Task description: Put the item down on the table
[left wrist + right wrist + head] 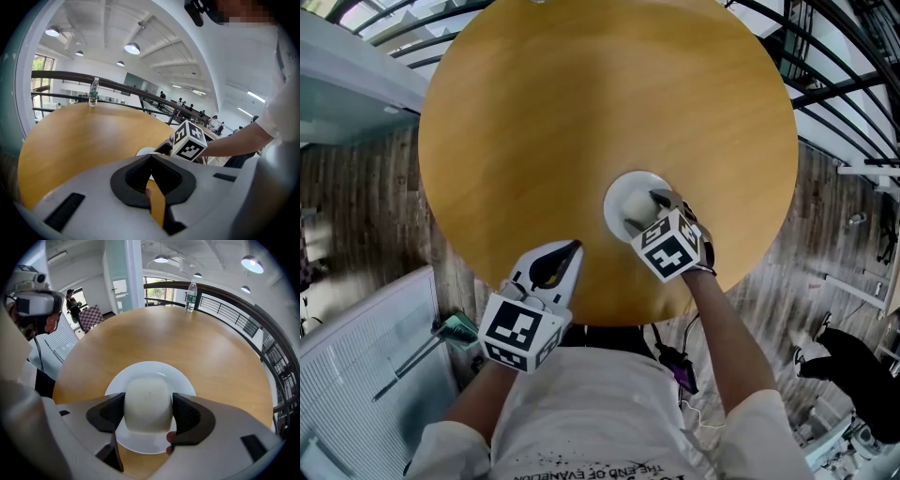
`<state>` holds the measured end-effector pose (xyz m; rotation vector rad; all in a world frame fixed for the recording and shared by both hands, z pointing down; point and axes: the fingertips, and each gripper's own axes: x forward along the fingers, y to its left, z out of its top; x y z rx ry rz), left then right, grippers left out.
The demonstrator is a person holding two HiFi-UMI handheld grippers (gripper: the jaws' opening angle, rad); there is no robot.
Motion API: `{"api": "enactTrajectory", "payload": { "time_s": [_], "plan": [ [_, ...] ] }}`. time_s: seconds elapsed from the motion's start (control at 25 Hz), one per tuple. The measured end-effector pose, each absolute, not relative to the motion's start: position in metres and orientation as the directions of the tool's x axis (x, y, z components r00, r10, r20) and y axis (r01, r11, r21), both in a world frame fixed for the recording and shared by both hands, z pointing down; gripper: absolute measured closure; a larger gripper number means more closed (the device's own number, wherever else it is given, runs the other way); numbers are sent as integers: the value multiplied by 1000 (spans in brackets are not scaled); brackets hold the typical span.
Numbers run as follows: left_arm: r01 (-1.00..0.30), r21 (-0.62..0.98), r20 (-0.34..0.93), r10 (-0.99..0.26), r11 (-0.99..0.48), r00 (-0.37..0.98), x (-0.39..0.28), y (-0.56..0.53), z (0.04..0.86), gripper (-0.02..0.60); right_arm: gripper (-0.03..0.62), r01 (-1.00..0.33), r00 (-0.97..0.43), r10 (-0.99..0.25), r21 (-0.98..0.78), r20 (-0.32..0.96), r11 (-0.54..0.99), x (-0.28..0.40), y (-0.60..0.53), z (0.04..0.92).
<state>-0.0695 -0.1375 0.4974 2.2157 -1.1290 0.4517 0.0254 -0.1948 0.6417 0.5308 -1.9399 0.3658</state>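
So that it lands softly, the right hand-held gripper [148, 409] squeezes a white lump [148, 397], maybe a cup, over the plate [151, 370]; the left hand-held gripper [151, 158] is closed and empty.

Half-seen things at the plate and table

The 2 black pads [110, 413] of the right gripper [148, 411] cover both sides of the pale cream rounded block [148, 394]. The block hides the middle of the round white plate [150, 369], so whether it touches the plate cannot be told. In the head view the round yellow wooden table [581, 112] is cut off at the top edge. The label on the clear plastic bottle [190, 296] is too small to read.
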Motion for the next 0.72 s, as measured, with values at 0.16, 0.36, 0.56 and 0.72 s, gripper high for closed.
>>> {"api": "enactTrajectory", "payload": {
  "time_s": [0.16, 0.36, 0.56, 0.72],
  "plan": [
    [-816, 358, 544, -609, -454, 578, -69, -138, 498, 560, 279, -516, -352, -193, -18, 916, 856, 27, -196, 645],
    [-817, 359, 544, -611, -451, 576, -67, -140, 497, 560, 279, -518, -356, -182, -31, 917, 855, 28, -198, 646],
    [-818, 360, 543, -613, -448, 574, -68, -139, 497, 560, 279, -534, -366, -161, -65, 916, 843, 29, -197, 647],
    [-819, 360, 543, -613, -447, 574, -66, -140, 496, 560, 279, -526, -373, -152, -73, 915, 848, 29, -197, 647]
  ]
}}
